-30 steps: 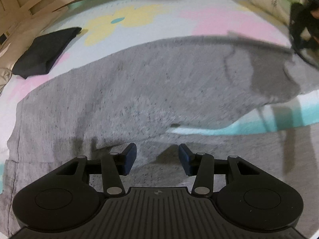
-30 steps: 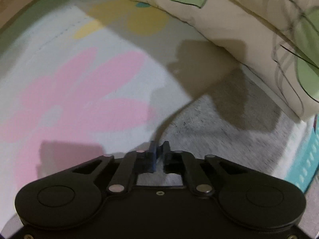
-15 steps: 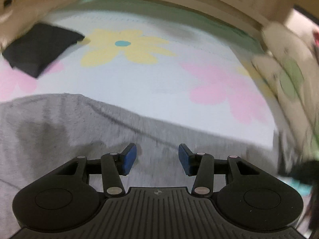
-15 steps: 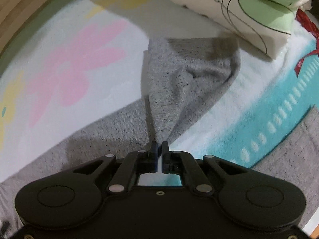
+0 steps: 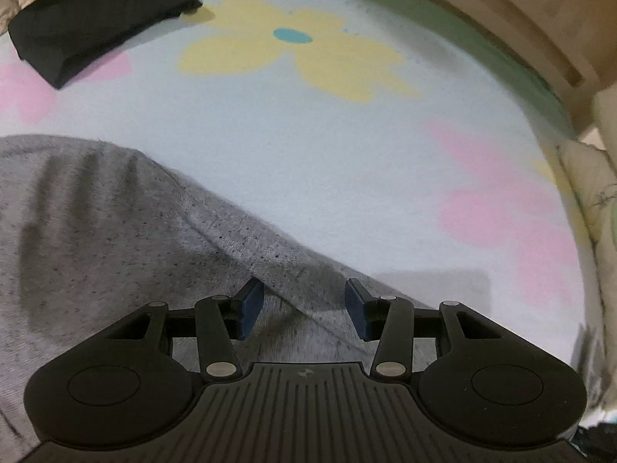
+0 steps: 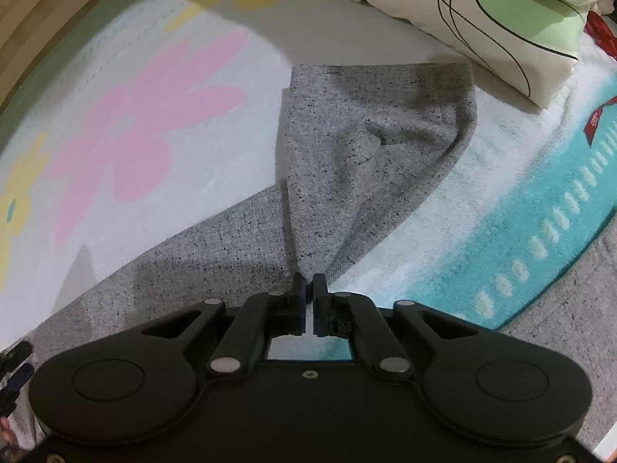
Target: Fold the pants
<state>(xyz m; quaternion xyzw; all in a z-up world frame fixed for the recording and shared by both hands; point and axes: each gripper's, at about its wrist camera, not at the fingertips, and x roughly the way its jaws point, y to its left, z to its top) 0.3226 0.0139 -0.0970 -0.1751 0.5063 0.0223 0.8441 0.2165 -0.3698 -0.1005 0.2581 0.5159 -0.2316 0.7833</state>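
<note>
Grey speckled pants (image 5: 115,239) lie spread on a flowered blanket (image 5: 308,146). In the left wrist view my left gripper (image 5: 304,305) hovers open over the far edge of the pants, with nothing pinched between its blue pads (image 5: 250,303). In the right wrist view my right gripper (image 6: 308,289) is shut on the edge of a pant leg (image 6: 347,162), which is pulled up and folded back toward me; its hem lies near the pillow.
A folded black garment (image 5: 96,19) lies at the back left of the blanket. A cream pillow with green leaves (image 6: 482,11) sits beyond the leg hem. A wooden bed frame (image 5: 520,27) runs along the far side. A teal-striped towel (image 6: 540,231) lies to the right.
My left gripper swept over the pants to their far edge and rolled, still open. My right gripper pulled the pinched leg edge back from the pillow, folding the leg over.
</note>
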